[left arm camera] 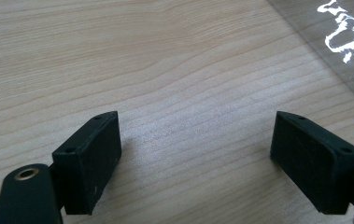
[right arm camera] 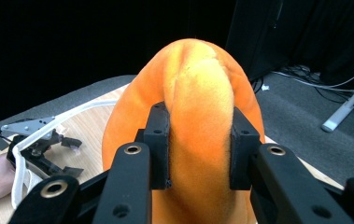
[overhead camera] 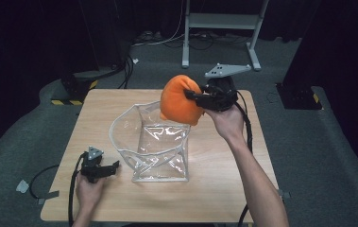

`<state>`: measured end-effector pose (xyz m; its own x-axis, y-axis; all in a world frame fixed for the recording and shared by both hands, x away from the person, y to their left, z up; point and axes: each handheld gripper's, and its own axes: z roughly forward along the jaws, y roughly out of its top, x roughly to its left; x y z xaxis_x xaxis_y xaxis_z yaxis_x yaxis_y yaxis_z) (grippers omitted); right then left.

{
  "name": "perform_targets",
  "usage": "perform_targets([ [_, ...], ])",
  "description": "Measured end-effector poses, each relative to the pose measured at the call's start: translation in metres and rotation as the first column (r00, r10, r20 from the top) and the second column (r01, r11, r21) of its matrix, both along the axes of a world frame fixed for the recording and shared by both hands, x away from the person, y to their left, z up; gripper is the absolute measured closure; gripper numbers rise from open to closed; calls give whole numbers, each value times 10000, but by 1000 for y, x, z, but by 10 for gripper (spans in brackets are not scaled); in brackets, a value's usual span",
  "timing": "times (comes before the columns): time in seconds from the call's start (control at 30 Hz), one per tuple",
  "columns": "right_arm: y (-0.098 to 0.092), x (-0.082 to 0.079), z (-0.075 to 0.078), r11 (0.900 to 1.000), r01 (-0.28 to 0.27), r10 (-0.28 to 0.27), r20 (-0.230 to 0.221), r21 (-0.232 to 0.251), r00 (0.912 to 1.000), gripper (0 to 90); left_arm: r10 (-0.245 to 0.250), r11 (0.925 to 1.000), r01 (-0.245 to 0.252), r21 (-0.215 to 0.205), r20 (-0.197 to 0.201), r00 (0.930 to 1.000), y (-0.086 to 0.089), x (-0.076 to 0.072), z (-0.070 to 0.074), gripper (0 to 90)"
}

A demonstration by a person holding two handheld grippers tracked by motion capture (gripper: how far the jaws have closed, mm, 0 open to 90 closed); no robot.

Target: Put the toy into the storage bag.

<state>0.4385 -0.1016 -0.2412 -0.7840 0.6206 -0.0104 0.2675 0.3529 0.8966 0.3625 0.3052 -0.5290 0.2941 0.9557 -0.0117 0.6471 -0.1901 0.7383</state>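
Note:
An orange plush cushion [overhead camera: 179, 99] hangs in the air over the far right rim of a clear plastic bag [overhead camera: 155, 151] with a white-edged mouth. My right gripper [overhead camera: 193, 96] is shut on the plush, its black pads [right arm camera: 158, 140] squeezing a fold of the orange plush cushion [right arm camera: 198, 116]. Near the table's front left, my left gripper [overhead camera: 113, 166] rests low on the wood, pointing toward the bag. In the left gripper view its jaws stand wide apart over bare wood, left gripper [left arm camera: 195, 149] holding nothing, with a corner of the clear bag [left arm camera: 347, 42] at upper right.
The wooden table [overhead camera: 224, 189] has bare room to the right and in front of the bag. Beyond its far edge stand a white metal frame [overhead camera: 221, 21], floor cables and dark curtains. A black box [overhead camera: 299, 94] sits on the floor at right.

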Motion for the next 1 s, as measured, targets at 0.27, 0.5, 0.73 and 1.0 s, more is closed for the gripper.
perform_targets([
  [0.27, 12, 4, -3, 9999, -95, 93, -147, -113, 9998, 677, 1, 10000, -1, 2, -5, 10000, 0, 0, 0, 165],
  [0.5, 23, 6, -5, 9995, -261, 258, -143, -204, 9996, 676, 2, 10000, -2, 7, -8, 10000, 0, 0, 0, 165],
  [0.73, 34, 10, -10, 9988, -393, 386, -238, -284, 9990, 675, -2, 10000, 2, 5, 1, 10000, 0, 0, 0, 165],
  [1.0, 40, 14, -18, 9985, -454, 443, -371, -304, 9983, 674, -5, 10000, 5, 7, -1, 10000, 0, 0, 0, 165],
])
